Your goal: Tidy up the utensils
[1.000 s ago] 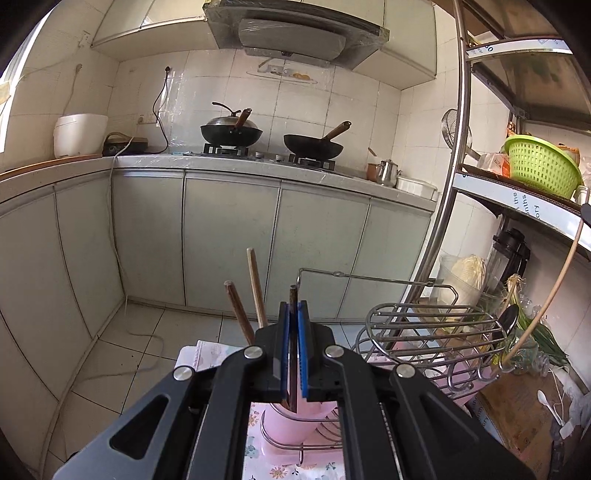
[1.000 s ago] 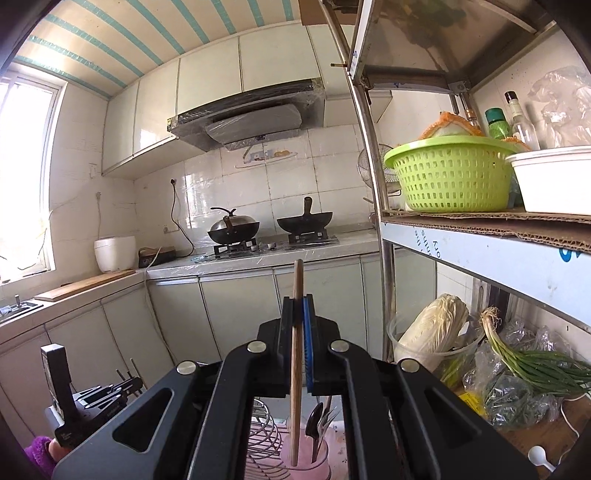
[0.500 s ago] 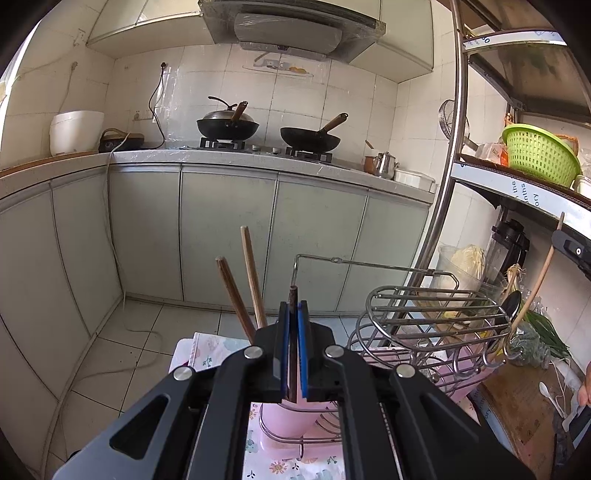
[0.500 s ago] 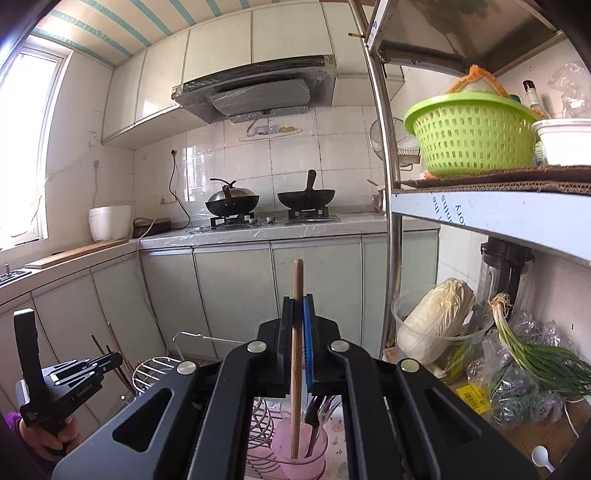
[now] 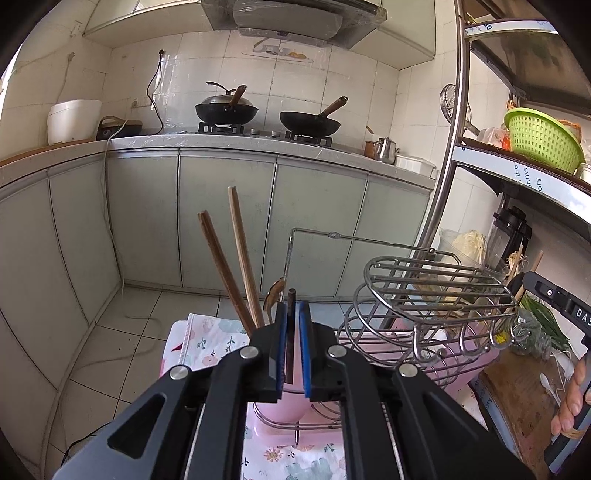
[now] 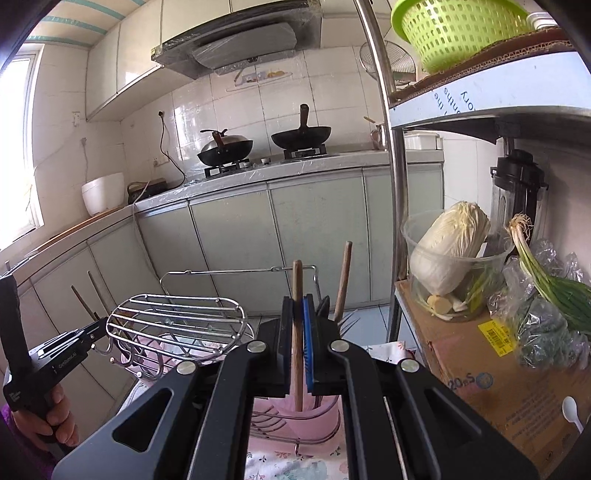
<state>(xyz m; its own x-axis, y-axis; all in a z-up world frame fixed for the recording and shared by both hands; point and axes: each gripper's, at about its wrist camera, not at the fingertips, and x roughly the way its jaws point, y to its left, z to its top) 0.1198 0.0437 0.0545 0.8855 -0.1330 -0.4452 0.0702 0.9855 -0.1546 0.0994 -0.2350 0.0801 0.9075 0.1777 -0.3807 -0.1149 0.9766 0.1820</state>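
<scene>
Utensils mostly sorted: two brown wooden chopsticks [image 5: 236,266] stand in the pink plastic cup [image 5: 284,406], left gripper [image 5: 291,343] pinching a dark stick [image 5: 291,332] above it, right gripper [image 6: 298,332] pinching a wooden handle [image 6: 296,325] over its pink holder [image 6: 314,417], both not yet released

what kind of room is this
A home kitchen, most likely: two woks sit on a gas hob under a range hood, and a rice cooker stands on the countertop.

Small tiled kitchen – white wall tiles [image 5: 369,92], pale grey-green cabinet doors [image 5: 225,218] under an L-shaped counter [image 5: 258,142], range hood [image 6: 236,40] above. Window [image 6: 22,140] at left, bright daylight. Light floor tiles [image 5: 122,332] – metal shelving rack [image 6: 391,147] at right.
</scene>
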